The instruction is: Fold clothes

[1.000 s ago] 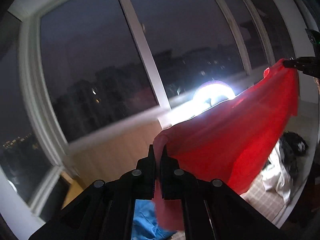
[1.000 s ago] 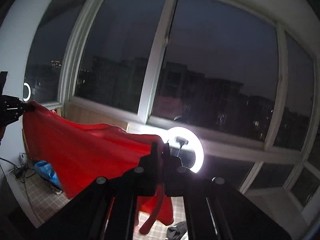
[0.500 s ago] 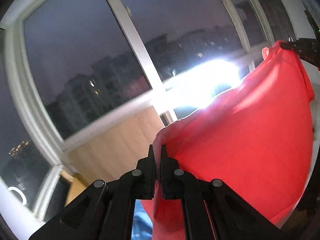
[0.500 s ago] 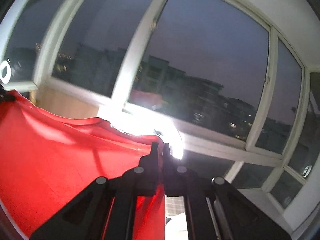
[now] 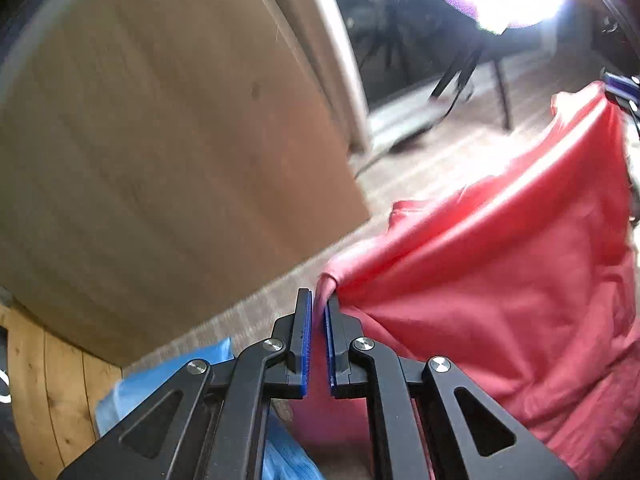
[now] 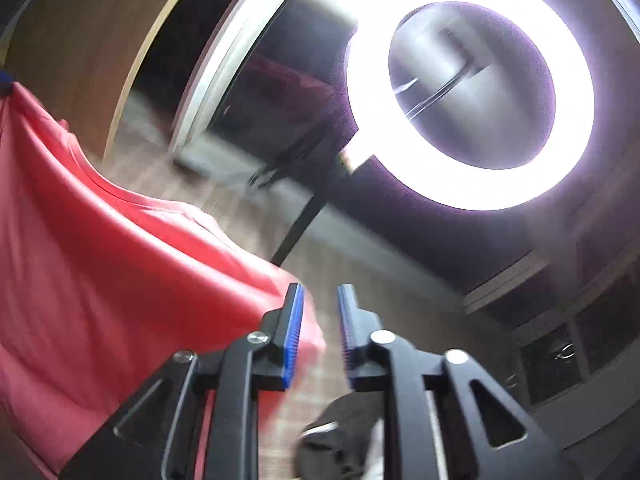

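Note:
A red garment hangs stretched between my two grippers, low over the floor. My left gripper pinches one corner of it; its jaws are opening by a sliver, with cloth still between the blue pads. The other corner reaches my right gripper at the far right edge. In the right wrist view the right gripper has jaws that are opening, and only floor shows in the gap. The red garment lies against the outer side of its left finger.
A bright ring light on a dark stand is close ahead. A wooden panel fills the left. A blue garment lies under the left gripper, and dark clothes lie on the checked floor covering.
Both grippers have swung down from the dark windows toward the floor, bringing the red garment with them. The right jaws have parted and no longer clamp the cloth. The left jaws have parted slightly.

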Demonstrator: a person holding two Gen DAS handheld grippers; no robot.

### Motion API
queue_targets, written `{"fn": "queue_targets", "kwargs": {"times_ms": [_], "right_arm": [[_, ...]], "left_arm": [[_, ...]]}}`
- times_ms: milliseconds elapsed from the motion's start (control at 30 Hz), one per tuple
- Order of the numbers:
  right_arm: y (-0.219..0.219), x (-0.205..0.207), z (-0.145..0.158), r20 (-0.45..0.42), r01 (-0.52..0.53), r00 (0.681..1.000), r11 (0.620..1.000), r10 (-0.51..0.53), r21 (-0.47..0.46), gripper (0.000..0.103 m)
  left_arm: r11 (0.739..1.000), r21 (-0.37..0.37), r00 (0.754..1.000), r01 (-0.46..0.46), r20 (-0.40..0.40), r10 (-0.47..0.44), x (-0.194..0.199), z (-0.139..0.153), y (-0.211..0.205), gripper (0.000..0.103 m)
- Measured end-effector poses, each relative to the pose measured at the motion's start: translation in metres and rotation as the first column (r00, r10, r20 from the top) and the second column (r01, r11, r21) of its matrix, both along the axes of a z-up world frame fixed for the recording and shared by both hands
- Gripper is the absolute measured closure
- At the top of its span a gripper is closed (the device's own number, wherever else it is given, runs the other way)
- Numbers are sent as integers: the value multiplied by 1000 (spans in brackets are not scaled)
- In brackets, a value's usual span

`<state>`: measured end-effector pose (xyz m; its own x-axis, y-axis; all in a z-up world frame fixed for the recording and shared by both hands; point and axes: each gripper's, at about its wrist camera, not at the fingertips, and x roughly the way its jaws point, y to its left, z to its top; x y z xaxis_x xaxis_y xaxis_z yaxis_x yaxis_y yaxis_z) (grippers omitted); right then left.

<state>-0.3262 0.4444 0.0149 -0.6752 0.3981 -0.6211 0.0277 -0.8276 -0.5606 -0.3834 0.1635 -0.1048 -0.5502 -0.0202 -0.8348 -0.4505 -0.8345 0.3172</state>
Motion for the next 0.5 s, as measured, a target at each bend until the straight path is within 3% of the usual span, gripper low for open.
{"fn": "queue_targets", "kwargs": {"times_ms": [100,200,300,367,500], "right_arm": [[7,2,-13,70,10,998,996,-4,-84,54],[24,8,-15,126,55,991,986,-35,-159,54],[45,11,-38,221,123,974,948,-58,-294,53],[59,12,-56,262,183,960,928,-99,-323,53],[84,10,-76,299,275,940,884,-164,-378,53]], "left_arm": [[1000,1,999,10,36,-10,-6,-9,-13,94],[999,22,995,26,96,-28,-8,-19,-26,95],[993,91,975,80,201,-97,2,-35,-28,84],[991,72,965,110,231,-124,0,-55,-12,74],[997,2,959,76,273,-74,-13,-94,9,76]]}}
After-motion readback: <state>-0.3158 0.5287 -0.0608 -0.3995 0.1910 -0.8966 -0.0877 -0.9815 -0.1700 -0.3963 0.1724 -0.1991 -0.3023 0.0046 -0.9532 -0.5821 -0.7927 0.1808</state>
